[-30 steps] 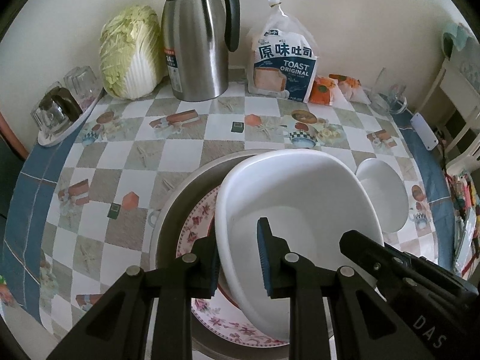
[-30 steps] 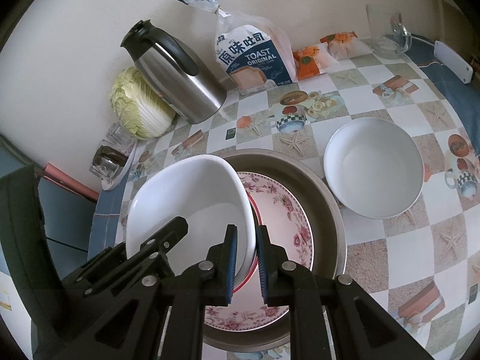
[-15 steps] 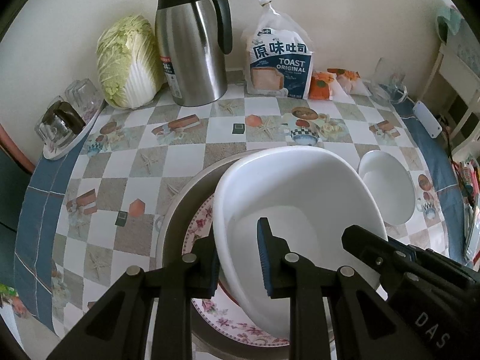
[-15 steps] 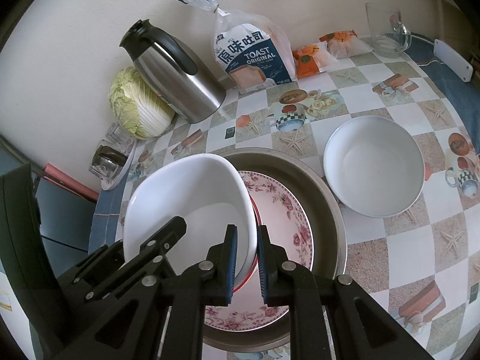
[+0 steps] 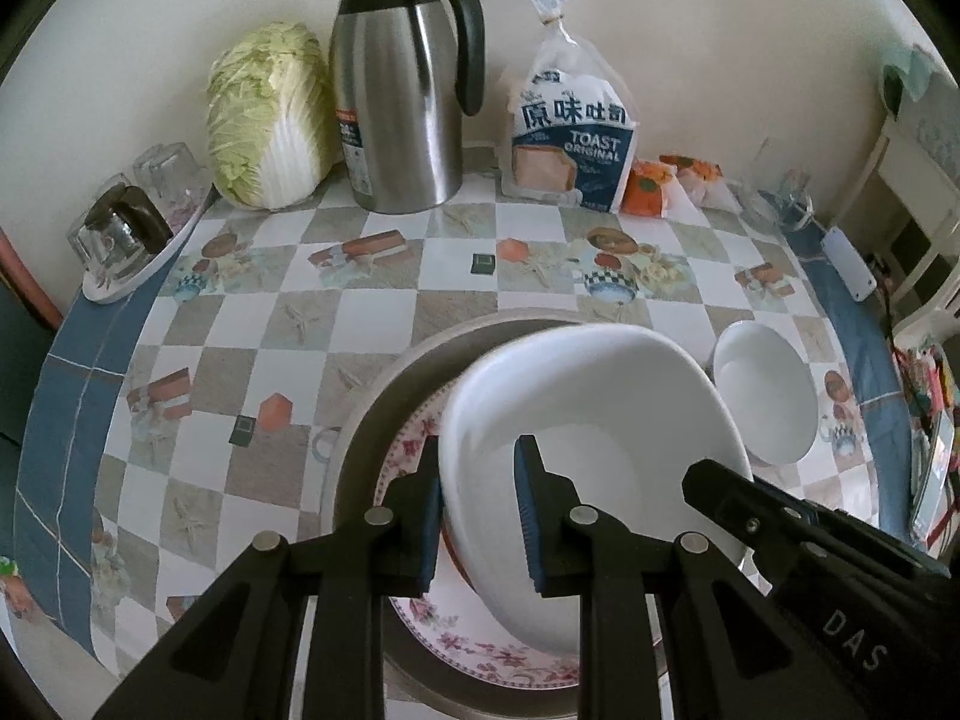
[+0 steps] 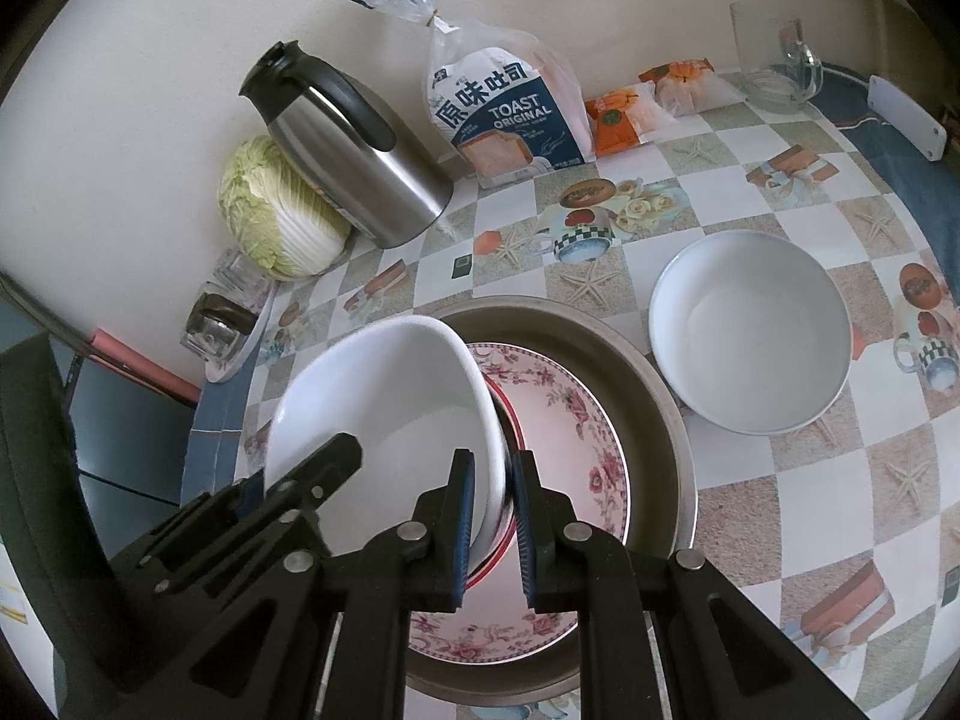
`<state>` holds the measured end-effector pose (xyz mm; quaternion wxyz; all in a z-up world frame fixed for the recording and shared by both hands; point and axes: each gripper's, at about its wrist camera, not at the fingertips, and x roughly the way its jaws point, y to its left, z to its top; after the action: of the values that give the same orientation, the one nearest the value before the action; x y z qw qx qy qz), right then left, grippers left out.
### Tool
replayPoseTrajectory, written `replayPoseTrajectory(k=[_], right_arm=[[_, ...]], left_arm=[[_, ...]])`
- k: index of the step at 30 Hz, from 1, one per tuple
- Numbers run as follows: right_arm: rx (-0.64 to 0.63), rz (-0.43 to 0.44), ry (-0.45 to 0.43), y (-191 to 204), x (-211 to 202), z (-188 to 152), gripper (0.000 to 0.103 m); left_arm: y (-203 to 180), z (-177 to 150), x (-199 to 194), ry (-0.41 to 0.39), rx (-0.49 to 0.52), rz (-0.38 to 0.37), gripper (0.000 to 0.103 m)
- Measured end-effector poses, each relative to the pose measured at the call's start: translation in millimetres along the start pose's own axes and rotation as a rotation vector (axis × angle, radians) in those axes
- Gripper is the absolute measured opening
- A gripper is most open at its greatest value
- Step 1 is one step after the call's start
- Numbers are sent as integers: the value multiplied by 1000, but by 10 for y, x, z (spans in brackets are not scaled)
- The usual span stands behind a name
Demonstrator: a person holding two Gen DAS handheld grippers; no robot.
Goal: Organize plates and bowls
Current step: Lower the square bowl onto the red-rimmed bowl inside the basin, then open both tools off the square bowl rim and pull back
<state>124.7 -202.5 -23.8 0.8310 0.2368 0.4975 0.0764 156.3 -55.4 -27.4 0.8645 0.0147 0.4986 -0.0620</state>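
- The left gripper (image 5: 478,507) is at the bottom of the left wrist view. Its two blue pads sit on each side of the rim of the big white bowl (image 5: 591,450). One pad is inside the bowl and one is outside. The jaws are part way open, and I cannot tell if they squeeze the rim.
- The right gripper (image 6: 493,525) is at the bottom middle of the right wrist view. Its jaws are nearly closed, with the other side of the same bowl's rim (image 6: 384,396) pinched between them.
- The big white bowl is tilted. It sits over the flowered plate (image 6: 564,444) in the middle of the frame.
- The flowered plate lies inside a wide metal pan (image 6: 654,420).
- A second white bowl (image 6: 750,339) stands on the checked table (image 5: 312,324), just beside the pan, at the right of the frame.
- At the top of the frame, by the wall, are a cabbage (image 5: 267,114), a steel jug (image 5: 399,78) and a bag of toast bread (image 5: 567,132).
- Two orange packets (image 6: 624,111) and a glass mug (image 6: 771,57) are at the upper right.
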Motion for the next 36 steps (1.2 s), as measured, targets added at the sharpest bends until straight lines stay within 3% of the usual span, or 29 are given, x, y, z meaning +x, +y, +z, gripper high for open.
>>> replayPoseTrajectory(k=[11, 16, 22, 24, 25, 26, 28, 33, 36], right_arm=[[2, 6, -6, 30, -28, 2, 16], [-9, 1, -22, 50, -82, 13, 16], [-48, -30, -68, 117, -230, 40, 16], [-53, -49, -76, 123, -247, 46, 17], [-52, -54, -78, 116, -250, 51, 27], [-48, -61, -79, 106, -247, 51, 44], [-45, -77, -79, 85, -234, 46, 59], [-54, -84, -75, 70, -207, 45, 63], [-72, -92, -74, 95, -188, 32, 71]], left_arm=[[77, 40, -105, -29, -30, -31, 22], [147, 62, -199, -49, -51, -31, 28], [254, 78, -250, -57, -86, -27, 52], [293, 84, -277, -68, -95, -7, 65], [314, 87, -287, -74, -101, -2, 68], [332, 89, -296, -77, -107, -1, 72], [384, 95, -300, -79, -121, 2, 82], [493, 92, -282, -79, -167, 17, 90], [535, 87, -282, -90, -189, 25, 94]])
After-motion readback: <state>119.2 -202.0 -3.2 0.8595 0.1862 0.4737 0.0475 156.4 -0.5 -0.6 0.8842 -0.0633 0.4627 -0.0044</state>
